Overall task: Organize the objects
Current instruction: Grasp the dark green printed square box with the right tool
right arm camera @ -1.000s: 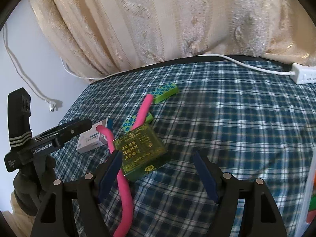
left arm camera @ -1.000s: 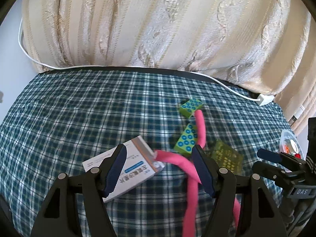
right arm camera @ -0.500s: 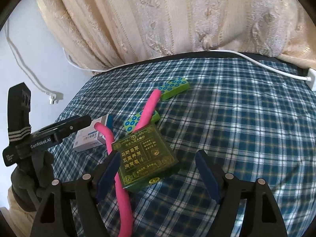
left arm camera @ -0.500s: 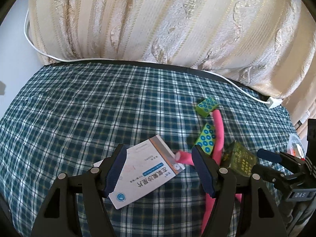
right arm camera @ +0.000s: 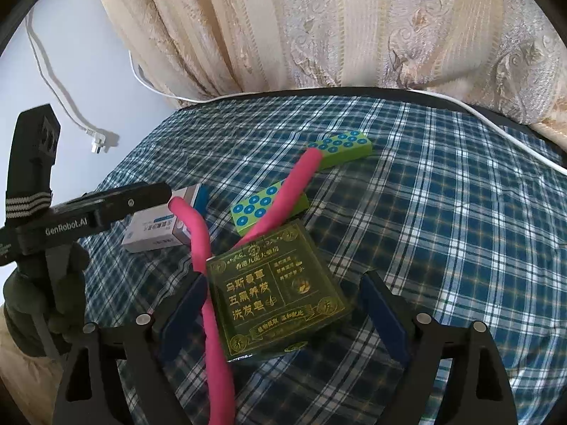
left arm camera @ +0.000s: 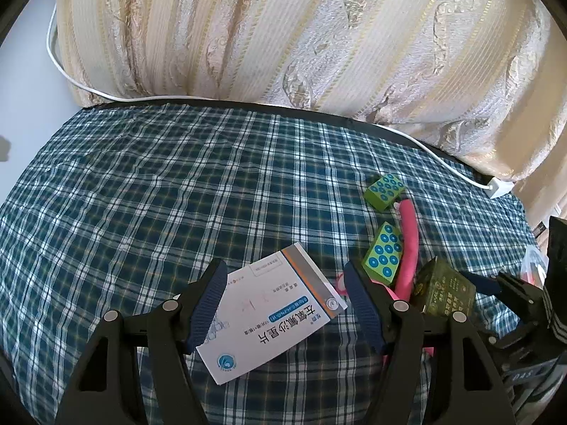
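A white medicine box (left arm camera: 269,315) lies on the plaid cloth between the fingers of my open left gripper (left arm camera: 283,301); it also shows in the right wrist view (right arm camera: 159,230). A dark green box with gold writing (right arm camera: 276,290) lies between the fingers of my open right gripper (right arm camera: 283,304), and shows in the left wrist view (left arm camera: 443,292). A bent pink foam rod (right arm camera: 202,248) passes under its left edge. Two green blocks with blue dots (right arm camera: 340,148) (right arm camera: 265,209) lie beyond; the left wrist view shows them too (left arm camera: 384,191) (left arm camera: 382,255).
The table wears a blue-green plaid cloth (left arm camera: 159,194). A cream curtain (left arm camera: 301,35) hangs behind it. A white cable (left arm camera: 443,166) runs along the far edge to a power strip (left arm camera: 499,187). A clear container (left arm camera: 531,265) sits at the far right edge.
My left gripper has moved left and forward, so the white box now lies between its fingers instead of the pink rod. My right gripper has closed in around the dark green box.
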Available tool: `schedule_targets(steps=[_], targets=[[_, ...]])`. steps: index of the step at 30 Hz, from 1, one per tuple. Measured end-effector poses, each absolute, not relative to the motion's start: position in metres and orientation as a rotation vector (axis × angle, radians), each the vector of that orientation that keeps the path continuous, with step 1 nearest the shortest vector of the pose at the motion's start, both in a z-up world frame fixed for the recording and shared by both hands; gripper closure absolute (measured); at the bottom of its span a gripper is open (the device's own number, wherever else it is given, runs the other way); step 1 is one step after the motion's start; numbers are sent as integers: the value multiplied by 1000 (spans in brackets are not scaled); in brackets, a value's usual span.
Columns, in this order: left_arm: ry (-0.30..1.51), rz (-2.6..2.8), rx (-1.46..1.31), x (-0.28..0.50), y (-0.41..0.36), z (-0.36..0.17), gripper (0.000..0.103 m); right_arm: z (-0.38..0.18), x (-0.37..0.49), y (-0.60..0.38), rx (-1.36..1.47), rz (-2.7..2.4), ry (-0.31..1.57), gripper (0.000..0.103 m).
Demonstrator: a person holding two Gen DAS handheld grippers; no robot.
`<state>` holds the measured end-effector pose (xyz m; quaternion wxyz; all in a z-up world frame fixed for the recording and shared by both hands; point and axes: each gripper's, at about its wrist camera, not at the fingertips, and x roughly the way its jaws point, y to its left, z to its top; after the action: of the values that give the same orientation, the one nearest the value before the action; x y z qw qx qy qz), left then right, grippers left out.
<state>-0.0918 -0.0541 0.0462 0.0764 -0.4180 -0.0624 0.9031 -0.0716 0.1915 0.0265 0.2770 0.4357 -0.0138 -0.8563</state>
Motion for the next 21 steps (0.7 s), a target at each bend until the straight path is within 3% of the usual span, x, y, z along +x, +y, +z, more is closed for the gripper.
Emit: schedule_targets(steps=[4, 7, 9, 21], targets=[[-187, 2707, -1254, -93, -53, 46, 33, 27, -68, 186, 1160, -2329, 42, 12], [-175, 2702, -1255, -95, -51, 45, 33, 27, -70, 188, 1165, -2345, 29, 14], [-165, 2699, -1254, -96, -47, 45, 33, 27, -70, 191, 1176, -2347, 9, 22], [-61, 2675, -1243, -104, -16, 48, 33, 30, -62, 222, 1217, -2482, -37, 24]])
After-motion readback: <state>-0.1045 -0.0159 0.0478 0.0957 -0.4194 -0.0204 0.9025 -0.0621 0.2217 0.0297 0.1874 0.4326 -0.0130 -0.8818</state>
